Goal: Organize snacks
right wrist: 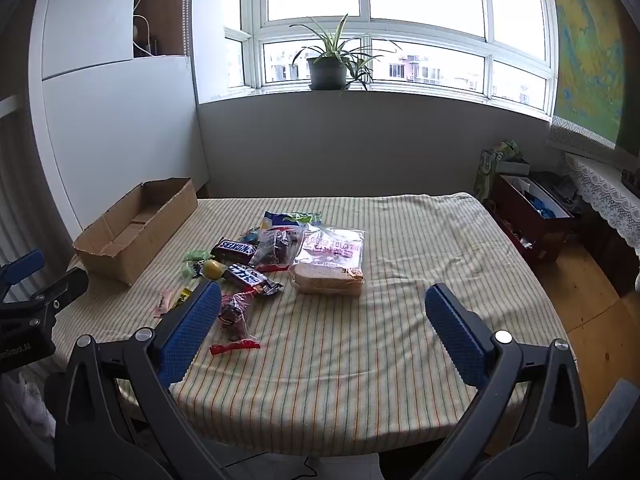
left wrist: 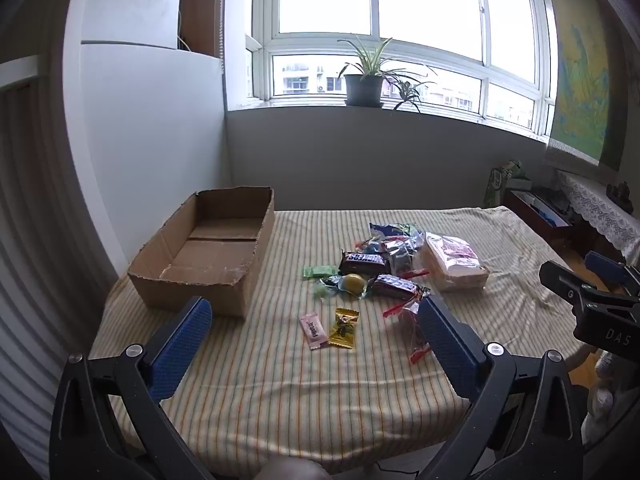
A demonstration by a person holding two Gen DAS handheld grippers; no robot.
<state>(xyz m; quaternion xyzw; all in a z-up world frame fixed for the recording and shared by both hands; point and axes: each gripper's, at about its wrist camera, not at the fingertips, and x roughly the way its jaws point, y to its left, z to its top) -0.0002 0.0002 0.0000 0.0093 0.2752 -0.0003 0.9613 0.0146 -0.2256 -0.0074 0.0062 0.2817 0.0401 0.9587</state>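
snacks point(left wrist: 380, 272) sit in a loose heap near the middle of the striped tablecloth point(right wrist: 400, 360), nothing sorted yet by the look of it. the left gripper point(left wrist: 316, 332) and the right gripper point(right wrist: 320, 312) both hang over the near edge of the table with jaws spread wide, nothing between the pads.

what could go wrong: the pile is tangled. two chocolate bars point(left wrist: 364, 263) lie touching a yellow round candy point(left wrist: 353, 283) and some crinkly clear bags, so a wide grab probably drags a neighbour along or rolls the candy off. the bread bag point(right wrist: 330, 264) is soft and slick, so a hard squeeze likely crushes the slices or the plastic slips. the flat pink sachet point(left wrist: 313, 330) and the gold candy point(left wrist: 344, 328) lie flush on the cloth, and the pads could pinch the fabric and tug everything. the clear bag with the red strip point(right wrist: 234, 326) lies right beside the right gripper's left finger, easy to nudge.

the cardboard box point(left wrist: 208, 252), left of the heap, stands open and looks empty, only its bare bottom flaps showing.
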